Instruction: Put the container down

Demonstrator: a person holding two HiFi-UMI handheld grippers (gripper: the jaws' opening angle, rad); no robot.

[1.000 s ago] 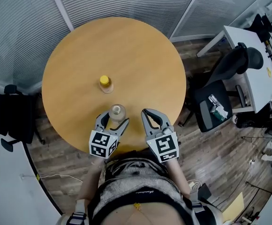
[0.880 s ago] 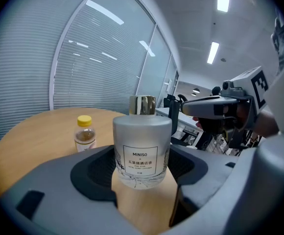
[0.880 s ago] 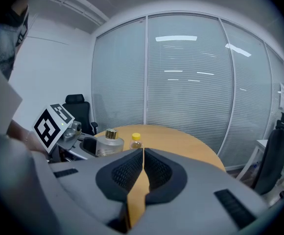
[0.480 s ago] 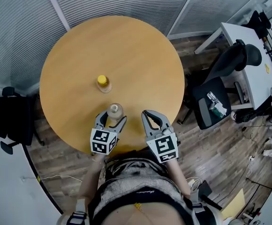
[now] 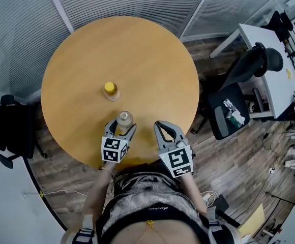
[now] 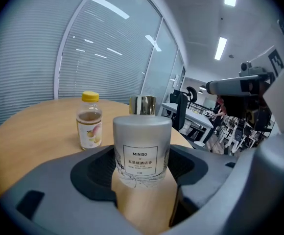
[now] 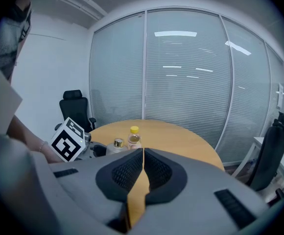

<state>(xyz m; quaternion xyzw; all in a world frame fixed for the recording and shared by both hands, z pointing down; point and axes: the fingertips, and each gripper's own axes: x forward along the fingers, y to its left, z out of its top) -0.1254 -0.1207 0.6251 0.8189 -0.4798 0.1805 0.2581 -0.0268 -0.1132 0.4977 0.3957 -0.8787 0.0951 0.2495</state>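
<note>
A frosted white container [image 5: 124, 119] with a gold cap stands upright near the front edge of the round wooden table [image 5: 137, 50]. My left gripper [image 5: 121, 126] is shut on it, one jaw on each side. In the left gripper view the container [image 6: 142, 151] fills the gap between the pads, and its base looks down on the wood. My right gripper [image 5: 164, 125] hovers just right of it, shut and empty; in the right gripper view [image 7: 143, 153] its jaws meet. A small yellow-capped drink bottle [image 5: 110, 90] stands beyond the container.
A black office chair [image 5: 236, 103] and a white desk [image 5: 267, 67] are off the table's right side. Another dark chair [image 5: 5, 118] sits at the left. Glass walls with blinds [image 5: 137, 1] close off the far side. The person's body is at the near edge.
The container looks smaller from above than a second ago, so it has gone down toward the table with my left gripper still around it. The right gripper has barely moved.
</note>
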